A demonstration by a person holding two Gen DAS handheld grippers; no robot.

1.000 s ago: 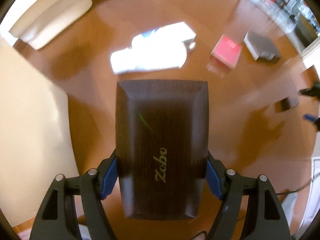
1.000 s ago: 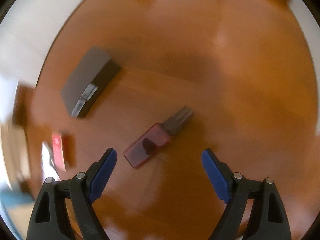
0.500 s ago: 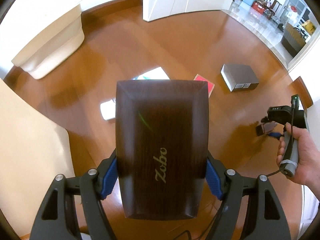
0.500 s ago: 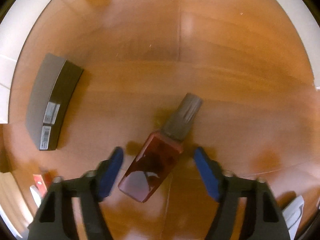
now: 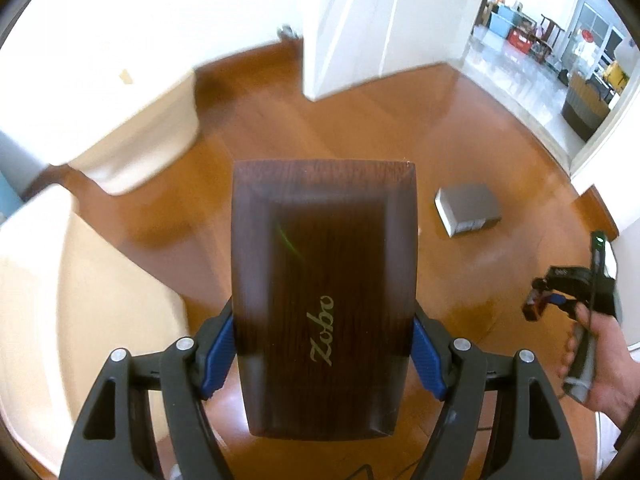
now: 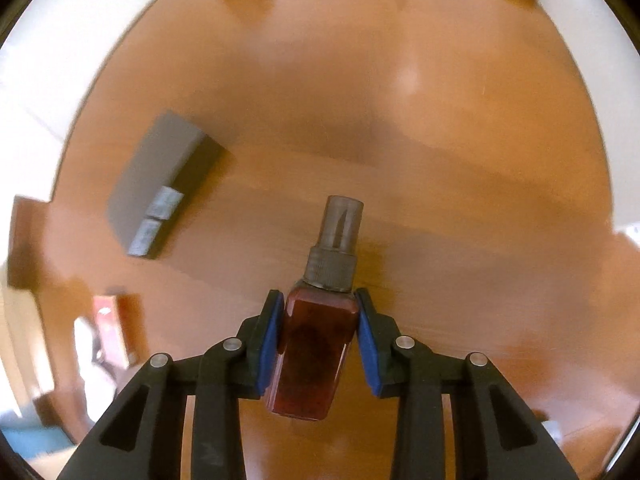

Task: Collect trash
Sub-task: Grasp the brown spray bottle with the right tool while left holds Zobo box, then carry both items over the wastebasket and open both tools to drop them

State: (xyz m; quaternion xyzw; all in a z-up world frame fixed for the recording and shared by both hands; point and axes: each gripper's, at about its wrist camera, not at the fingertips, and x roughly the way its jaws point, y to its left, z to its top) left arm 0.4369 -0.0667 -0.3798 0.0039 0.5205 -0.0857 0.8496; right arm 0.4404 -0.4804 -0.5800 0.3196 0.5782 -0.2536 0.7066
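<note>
Bottle (image 6: pixel 314 354) looks light, rigid and slick; our right gripper (image 6: pixel 318 340), jaws just closing, pinches its flat sides, while our left gripper (image 5: pixel 324 356) clamps the wooden tray (image 5: pixel 324 280).

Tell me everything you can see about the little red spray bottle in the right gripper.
The red spray bottle is small and flat-sided, of translucent reddish-brown plastic, with a ribbed grey collar and a smoky clear cap over its nozzle. The right gripper, whose jaws have just been closing, clamps its shoulders between blue pads. It hangs above the wooden floor, cap pointing away from the camera.
</note>
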